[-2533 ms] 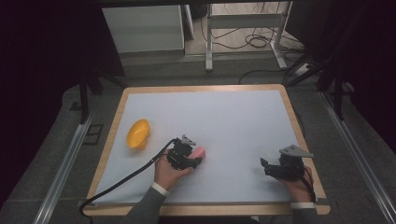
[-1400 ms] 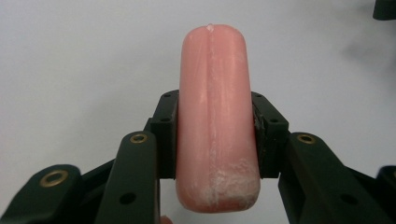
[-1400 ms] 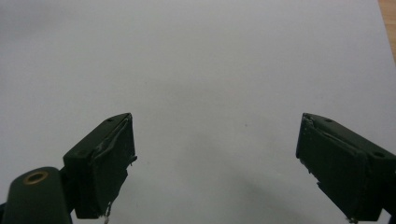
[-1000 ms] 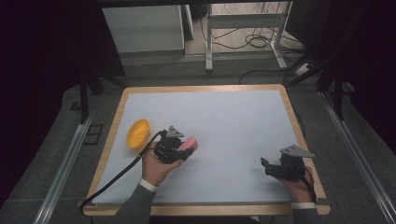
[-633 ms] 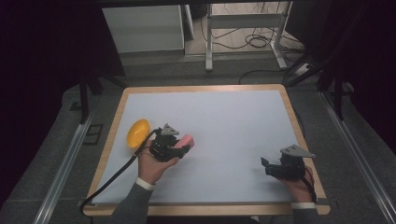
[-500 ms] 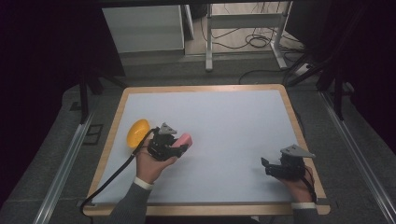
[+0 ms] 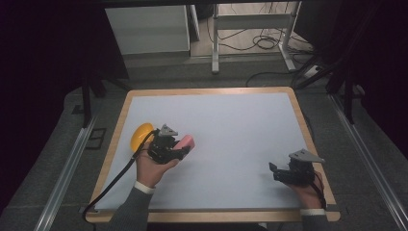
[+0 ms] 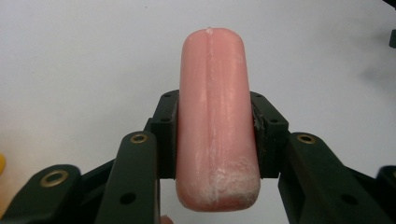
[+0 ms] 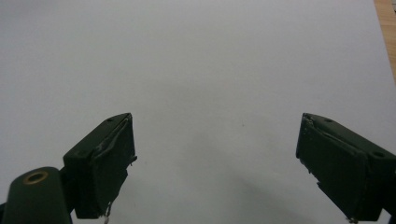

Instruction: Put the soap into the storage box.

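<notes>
Between the jaws of my left gripper (image 8: 211,135) sits a pink rounded bar (image 8: 215,116), clamped from both sides and standing out past the jaw tips over the white table top (image 8: 84,60). From above, that gripper (image 7: 179,148) is at the left side of the table, with a yellow rounded object (image 7: 141,135) just beside it near the wooden rim (image 7: 113,139). My right gripper (image 9: 215,163) is well apart from it, near the table's right edge (image 7: 278,172), its jaws spread wide over bare white surface and holding nothing.
</notes>
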`<state>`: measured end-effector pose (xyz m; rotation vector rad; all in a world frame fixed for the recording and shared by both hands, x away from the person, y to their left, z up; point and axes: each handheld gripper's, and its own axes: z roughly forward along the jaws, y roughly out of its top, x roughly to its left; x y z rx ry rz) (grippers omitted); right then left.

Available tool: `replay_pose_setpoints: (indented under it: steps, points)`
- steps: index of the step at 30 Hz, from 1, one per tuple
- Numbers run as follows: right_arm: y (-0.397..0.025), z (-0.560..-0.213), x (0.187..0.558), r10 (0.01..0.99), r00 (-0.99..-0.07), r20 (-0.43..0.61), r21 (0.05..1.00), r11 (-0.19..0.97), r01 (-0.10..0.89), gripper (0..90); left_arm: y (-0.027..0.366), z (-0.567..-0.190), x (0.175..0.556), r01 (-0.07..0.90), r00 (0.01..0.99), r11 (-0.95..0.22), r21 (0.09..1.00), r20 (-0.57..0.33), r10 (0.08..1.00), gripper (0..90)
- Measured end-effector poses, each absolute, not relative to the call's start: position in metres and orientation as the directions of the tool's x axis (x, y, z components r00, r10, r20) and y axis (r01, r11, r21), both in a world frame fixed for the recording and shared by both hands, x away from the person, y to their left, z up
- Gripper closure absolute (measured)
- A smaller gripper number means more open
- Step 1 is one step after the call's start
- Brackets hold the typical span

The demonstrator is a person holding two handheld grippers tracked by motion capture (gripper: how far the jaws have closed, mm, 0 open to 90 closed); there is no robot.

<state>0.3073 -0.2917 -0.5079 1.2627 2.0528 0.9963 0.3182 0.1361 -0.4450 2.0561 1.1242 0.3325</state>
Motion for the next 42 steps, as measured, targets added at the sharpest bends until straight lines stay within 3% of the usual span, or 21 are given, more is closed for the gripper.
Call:
replay_pose_setpoints:
  steps: [42]
  points:
    - [-0.293, -0.508, 0.308, 0.905, -0.421, -0.065, 0.803, 0.298, 0.517, 11.4, 0.174, -0.435, 0.328, 0.619, 0.514, -0.283, 0.733, -0.106, 0.851, 60.1]
